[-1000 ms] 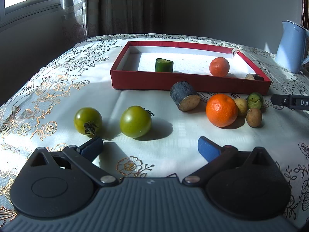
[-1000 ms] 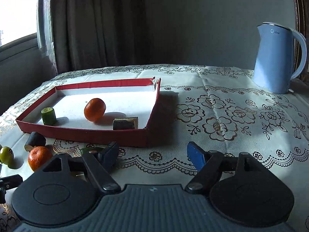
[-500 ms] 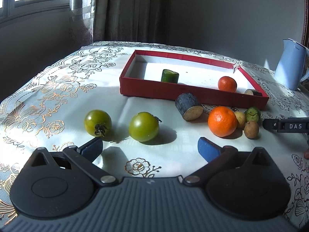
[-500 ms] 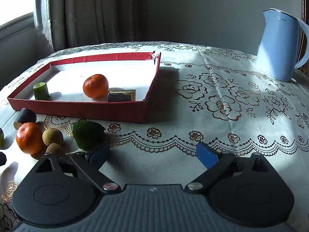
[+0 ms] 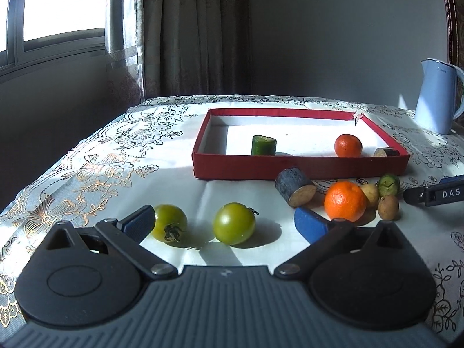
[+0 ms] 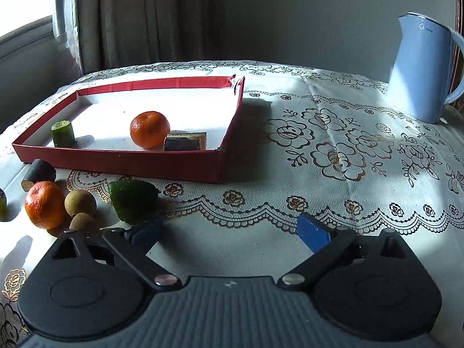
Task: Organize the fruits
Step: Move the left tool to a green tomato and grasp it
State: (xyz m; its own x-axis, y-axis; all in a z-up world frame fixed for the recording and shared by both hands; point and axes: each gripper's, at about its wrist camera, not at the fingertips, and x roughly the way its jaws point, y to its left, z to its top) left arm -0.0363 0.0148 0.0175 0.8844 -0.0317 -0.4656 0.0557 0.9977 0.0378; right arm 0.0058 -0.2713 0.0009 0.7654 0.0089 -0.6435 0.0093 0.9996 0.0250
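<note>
The left gripper (image 5: 223, 221) is open, with two green tomatoes (image 5: 234, 223) on the tablecloth (image 5: 87, 174) between its jaws, untouched. The right gripper (image 6: 229, 230) has just been opening and stands wide, nothing between its jaws; a green pepper piece (image 6: 133, 200) lies at its ten o'clock. The red tray (image 6: 121, 162), at eleven o'clock, holds an orange (image 6: 149, 129). The kettle (image 6: 420, 69) stands at two o'clock.

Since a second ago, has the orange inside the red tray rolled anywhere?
No. The orange still lies beside the dark cut piece, near the front right corner of the red tray.
</note>
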